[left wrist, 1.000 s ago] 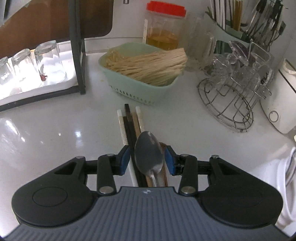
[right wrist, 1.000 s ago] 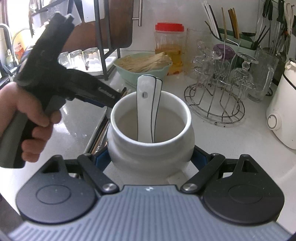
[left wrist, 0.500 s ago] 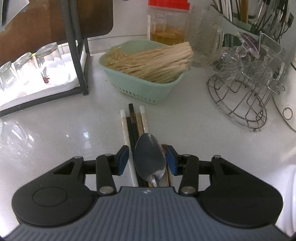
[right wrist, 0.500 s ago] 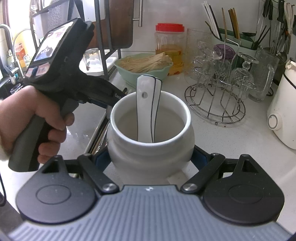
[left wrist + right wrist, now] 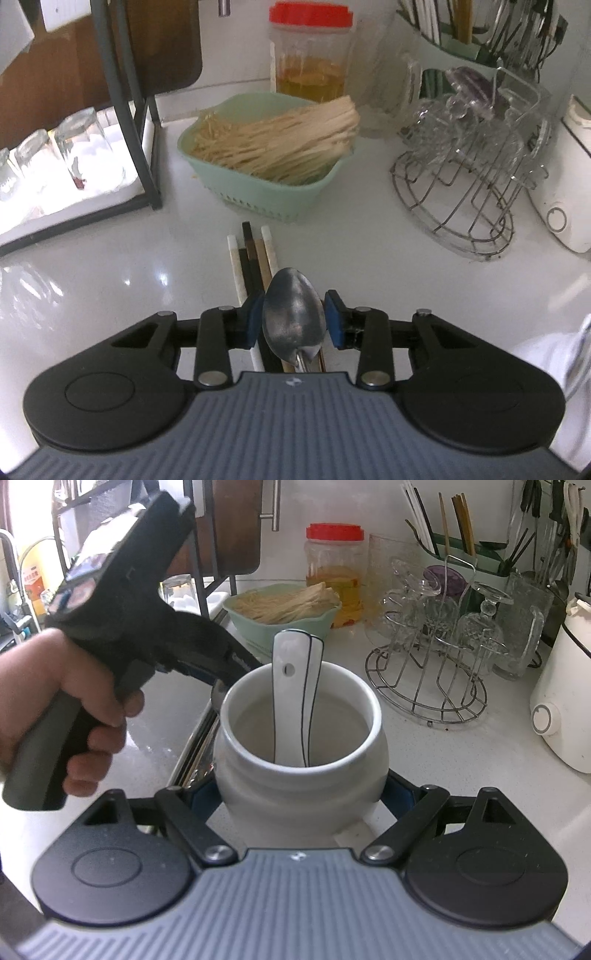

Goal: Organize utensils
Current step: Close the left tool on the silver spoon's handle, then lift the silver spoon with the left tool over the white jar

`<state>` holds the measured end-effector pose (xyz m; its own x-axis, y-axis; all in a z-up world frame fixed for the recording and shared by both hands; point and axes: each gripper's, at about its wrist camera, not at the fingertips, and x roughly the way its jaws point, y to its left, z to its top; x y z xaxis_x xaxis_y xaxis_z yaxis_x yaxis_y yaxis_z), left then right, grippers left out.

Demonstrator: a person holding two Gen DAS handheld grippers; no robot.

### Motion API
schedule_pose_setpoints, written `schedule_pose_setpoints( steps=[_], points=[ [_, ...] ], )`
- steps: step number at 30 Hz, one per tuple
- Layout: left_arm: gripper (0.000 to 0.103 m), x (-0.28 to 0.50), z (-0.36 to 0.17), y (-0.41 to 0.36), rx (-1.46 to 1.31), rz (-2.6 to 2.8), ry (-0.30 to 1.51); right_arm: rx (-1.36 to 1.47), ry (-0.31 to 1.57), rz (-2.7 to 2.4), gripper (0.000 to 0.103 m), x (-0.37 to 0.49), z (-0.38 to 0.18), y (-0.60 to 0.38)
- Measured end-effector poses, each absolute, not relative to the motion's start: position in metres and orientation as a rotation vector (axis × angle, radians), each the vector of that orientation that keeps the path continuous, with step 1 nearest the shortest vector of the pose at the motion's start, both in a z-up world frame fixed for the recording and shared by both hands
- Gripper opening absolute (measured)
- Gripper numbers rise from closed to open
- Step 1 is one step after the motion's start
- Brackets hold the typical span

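A metal spoon (image 5: 293,321) lies bowl-forward on a bundle of black, white and brown chopsticks (image 5: 251,254) on the white counter. My left gripper (image 5: 294,322) straddles the spoon's bowl and its jaws are closing. The left blue pad is at the bowl's edge, and a thin gap shows at the right pad. My right gripper (image 5: 301,794) is shut on a white ceramic jar (image 5: 301,775), and a white ceramic spoon (image 5: 295,686) stands inside it. In the right wrist view a hand (image 5: 74,701) holds the left tool just left of the jar.
A green basket (image 5: 258,184) of thin sticks sits beyond the chopsticks, with a red-lidded jar (image 5: 310,55) behind it. To the right are a wire rack (image 5: 461,206) of glasses and a white appliance (image 5: 565,206). A black rack (image 5: 147,147) with tumblers is at the left, and a utensil holder (image 5: 461,565) at the back.
The left jaws have narrowed around the spoon's bowl, and the left tool has shifted and rolled slightly. The right gripper and the jar have stayed put.
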<state>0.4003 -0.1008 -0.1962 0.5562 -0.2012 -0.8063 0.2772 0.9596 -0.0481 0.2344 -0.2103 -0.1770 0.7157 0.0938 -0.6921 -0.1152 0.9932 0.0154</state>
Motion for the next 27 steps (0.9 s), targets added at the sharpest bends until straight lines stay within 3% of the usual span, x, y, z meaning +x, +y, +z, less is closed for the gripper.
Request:
schedule_pose_setpoints(
  steps=[27],
  points=[
    [0.040, 0.351, -0.117, -0.086, 0.114, -0.419, 0.899, 0.016, 0.768, -0.015, 0.091, 0.243, -0.178, -0.190]
  ],
)
